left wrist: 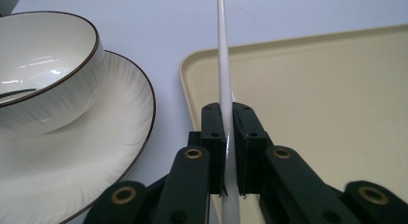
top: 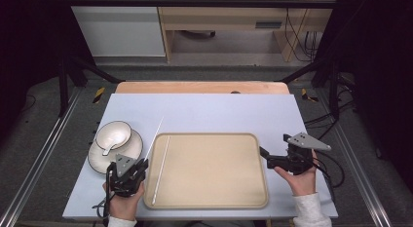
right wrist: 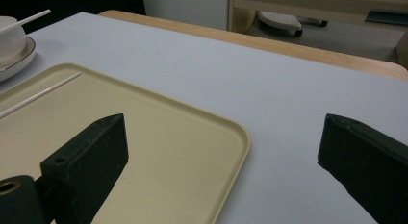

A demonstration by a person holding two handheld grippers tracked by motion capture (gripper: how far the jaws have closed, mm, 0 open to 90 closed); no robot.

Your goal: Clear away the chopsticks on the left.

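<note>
Clamped between the jaws of the left gripper (left wrist: 229,152) is a thin white chopstick (left wrist: 223,65), which is seen in the left gripper view running up and away from the jaws, over the near left corner of a beige tray (left wrist: 327,104). From the high view the left gripper (top: 130,171) is found at the near left of the desk (top: 219,112), just beside the tray's (top: 209,202) left edge, and the held chopstick (top: 158,127) is seen slanting away past the tray's far left corner. A second white chopstick (top: 161,168) is laid flat inside the tray, along its left side. A white bowl (top: 113,134) with a dark rim is stacked on a white plate (top: 100,161) to the left of the tray, and a white spoon (top: 111,146) is rested in the bowl. The right gripper (top: 272,159) is held at the tray's right edge, and in the right gripper view its jaws are set wide apart with nothing between them, one over the tray (right wrist: 192,152) and one over the bare desk (right wrist: 269,89). No brand, label or legible writing can be made out on any of these things.
</note>
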